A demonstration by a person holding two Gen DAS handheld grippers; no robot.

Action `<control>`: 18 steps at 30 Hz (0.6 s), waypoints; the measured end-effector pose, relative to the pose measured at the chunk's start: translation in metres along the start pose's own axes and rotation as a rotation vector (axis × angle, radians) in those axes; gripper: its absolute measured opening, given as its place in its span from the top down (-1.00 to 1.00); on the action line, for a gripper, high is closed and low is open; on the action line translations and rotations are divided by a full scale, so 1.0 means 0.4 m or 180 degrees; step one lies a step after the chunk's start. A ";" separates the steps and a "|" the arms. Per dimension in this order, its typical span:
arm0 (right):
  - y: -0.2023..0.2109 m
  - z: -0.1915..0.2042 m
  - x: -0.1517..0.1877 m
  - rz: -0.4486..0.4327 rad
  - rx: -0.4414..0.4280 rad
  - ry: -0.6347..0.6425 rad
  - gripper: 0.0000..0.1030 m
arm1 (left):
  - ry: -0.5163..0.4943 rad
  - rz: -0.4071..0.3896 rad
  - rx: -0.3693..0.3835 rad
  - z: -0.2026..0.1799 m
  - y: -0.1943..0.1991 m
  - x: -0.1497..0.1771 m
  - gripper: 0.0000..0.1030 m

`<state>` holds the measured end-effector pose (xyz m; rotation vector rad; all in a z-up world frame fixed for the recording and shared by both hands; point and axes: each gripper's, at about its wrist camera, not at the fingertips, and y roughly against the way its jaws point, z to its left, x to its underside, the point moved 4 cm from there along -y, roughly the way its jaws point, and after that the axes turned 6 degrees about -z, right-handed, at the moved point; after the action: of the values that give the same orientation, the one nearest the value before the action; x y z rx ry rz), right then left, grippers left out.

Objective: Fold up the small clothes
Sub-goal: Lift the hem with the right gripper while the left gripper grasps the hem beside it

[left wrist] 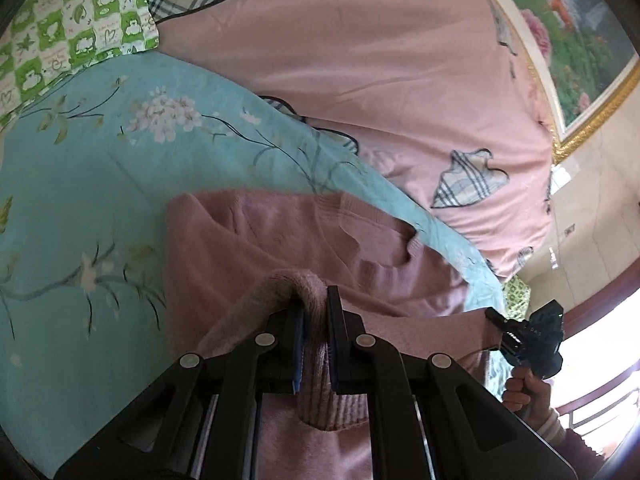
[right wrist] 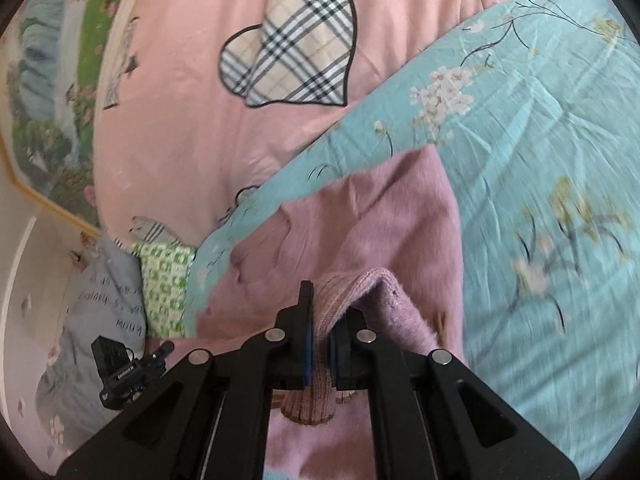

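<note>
A teal floral quilt (left wrist: 80,184) is spread ahead of both grippers, with a pink sweater (left wrist: 304,240) laid on it. The sweater's ribbed edge is clamped by the left gripper (left wrist: 316,312) and the right gripper (right wrist: 324,316) (jaws closed on fabric).

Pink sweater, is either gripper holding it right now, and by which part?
Both. The left gripper and the right gripper each have jaws shut on a ribbed edge of the pink sweater.
</note>
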<state>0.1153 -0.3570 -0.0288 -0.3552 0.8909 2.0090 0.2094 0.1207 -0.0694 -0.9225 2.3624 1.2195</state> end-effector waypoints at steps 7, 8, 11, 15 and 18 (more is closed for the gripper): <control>-0.103 -0.047 -0.031 0.0109 0.0318 0.0043 0.86 | -0.0061 0.0101 -0.0139 0.037 -0.091 -0.036 0.85; -0.109 -0.052 -0.033 0.0101 0.0333 0.0032 0.86 | -0.0093 0.0108 -0.0158 0.037 -0.099 -0.040 0.85; -0.130 -0.072 -0.041 0.0083 0.0413 -0.0024 0.86 | -0.0168 0.0148 -0.0234 0.039 -0.128 -0.048 0.84; -0.147 -0.086 -0.047 0.0187 0.0459 -0.0225 0.83 | -0.0153 0.0344 -0.0361 0.052 -0.154 -0.039 0.74; -0.132 -0.080 -0.050 0.0248 0.0407 -0.0307 0.80 | -0.0141 0.0368 -0.0295 0.047 -0.119 -0.029 0.51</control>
<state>0.1669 -0.3734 -0.0644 -0.1527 0.9795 2.0104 0.2501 0.1204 -0.1027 -0.7875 2.3705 1.3894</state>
